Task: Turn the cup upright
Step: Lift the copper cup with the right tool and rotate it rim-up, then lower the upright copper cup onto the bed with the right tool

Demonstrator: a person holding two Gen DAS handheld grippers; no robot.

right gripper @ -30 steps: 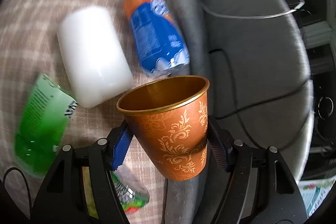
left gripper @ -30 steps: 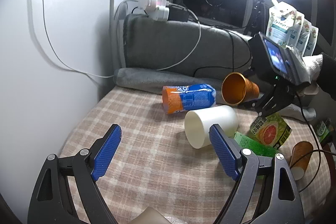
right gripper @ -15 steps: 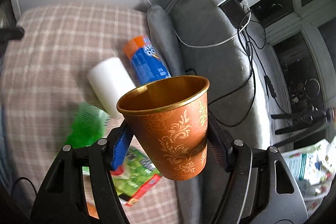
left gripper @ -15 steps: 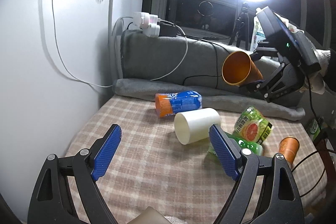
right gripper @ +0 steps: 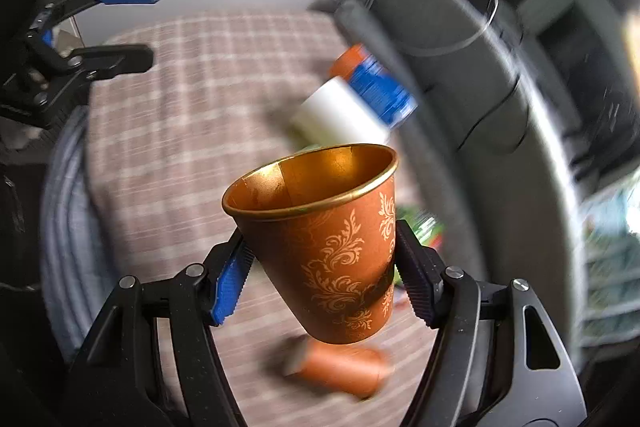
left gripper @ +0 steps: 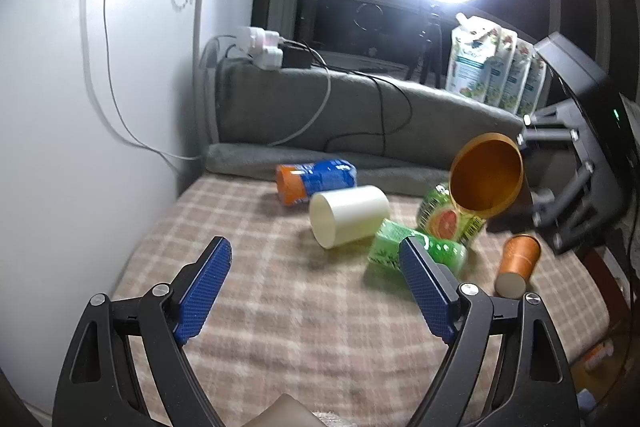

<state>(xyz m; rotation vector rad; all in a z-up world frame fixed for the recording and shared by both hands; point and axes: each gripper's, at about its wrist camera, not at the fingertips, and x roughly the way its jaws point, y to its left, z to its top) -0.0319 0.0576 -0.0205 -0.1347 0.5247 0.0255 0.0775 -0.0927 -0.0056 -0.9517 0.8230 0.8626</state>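
My right gripper (right gripper: 324, 281) is shut on an orange cup with gold pattern (right gripper: 332, 251), held in the air above the plaid table, its mouth tilted up and toward the left gripper. In the left wrist view the cup (left gripper: 486, 177) hangs at the right with its gold inside facing the camera, and the right gripper's body (left gripper: 576, 187) is behind it. My left gripper (left gripper: 316, 287) is open and empty, low over the near part of the table. A second orange cup (left gripper: 518, 263) lies on its side at the right.
On the plaid cloth (left gripper: 280, 307) lie a white cup (left gripper: 348, 215) on its side, a blue-orange can (left gripper: 316, 179), a green can (left gripper: 416, 251) and a grapefruit packet (left gripper: 444, 219). A grey cushion (left gripper: 360, 107) with cables runs along the back. A white wall (left gripper: 80, 147) stands left.
My right gripper has carried the orange cup down and to the right, turning it so its mouth points more upward. The left gripper has drawn back and up a little.
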